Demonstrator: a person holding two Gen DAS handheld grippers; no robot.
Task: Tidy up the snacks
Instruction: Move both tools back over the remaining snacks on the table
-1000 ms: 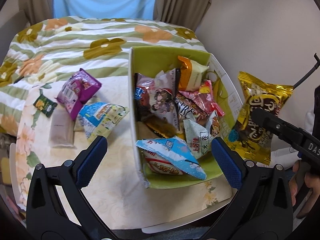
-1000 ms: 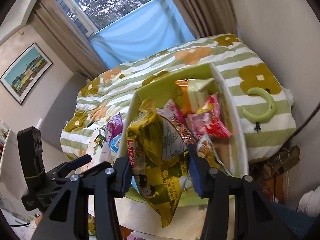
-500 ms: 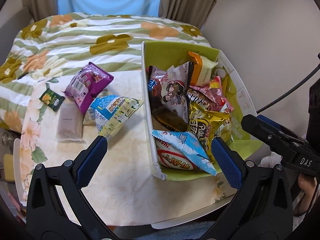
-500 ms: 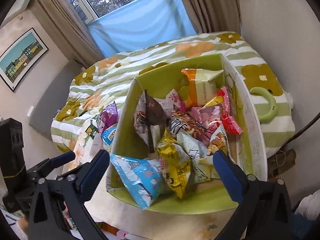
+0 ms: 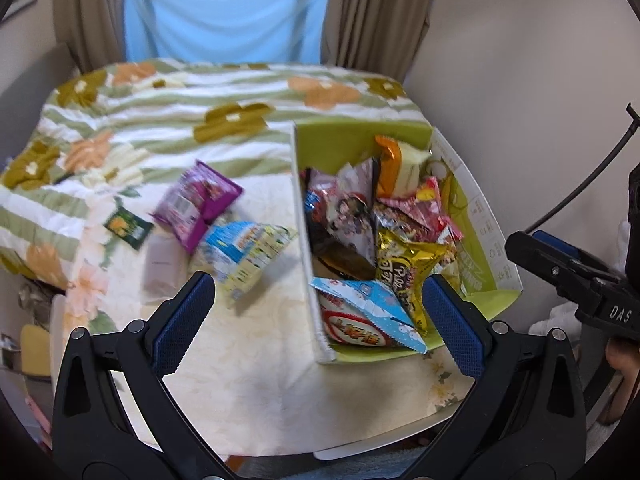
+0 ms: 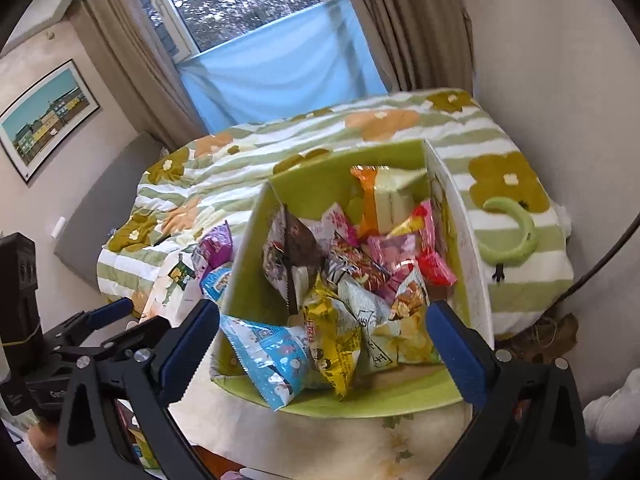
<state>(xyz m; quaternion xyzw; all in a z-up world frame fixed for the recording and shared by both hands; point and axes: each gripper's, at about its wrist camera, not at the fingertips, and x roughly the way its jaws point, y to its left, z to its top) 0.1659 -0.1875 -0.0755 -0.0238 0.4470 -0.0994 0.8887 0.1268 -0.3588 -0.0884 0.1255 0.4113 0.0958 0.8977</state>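
Both grippers empty, jaws spread wide. Left gripper (image 5: 318,322) hovers over the surface (image 5: 256,380), which has a pale floral cloth on it. Right gripper (image 6: 322,342) hovers at the near end of the green box (image 6: 320,178); it also shows at 3 o'clock in the left view, off the box's right wall.

Green box sits on the right half of the surface, long axis running 6 to 12 o'clock, packed with snack bags:
- gold bag (image 5: 408,264) near the front, leaning against the blue-and-white bag (image 5: 368,320) at the 6 o'clock end
- orange-and-cream bag (image 6: 386,200) upright at the 12 o'clock end
- red-and-pink bags (image 6: 416,252) toward the right wall
- silver bag with a dark panel (image 6: 290,256) against the left wall
- pale green-white bag (image 6: 370,312) just right of the gold one

Still loose on the surface, at 9 o'clock of the box:
- purple bag (image 5: 196,204), farthest back
- blue-and-yellow bag (image 5: 244,252) just in front of it, overlapping its corner
- small dark green packet (image 5: 127,227) to the left of the purple bag
- pale flat packet (image 5: 166,264), print too blurred to read

Behind the surface: bed with green-striped flower quilt (image 5: 180,120). Green crescent-shaped cushion (image 6: 510,236) lies on the quilt at 3 o'clock of the box.
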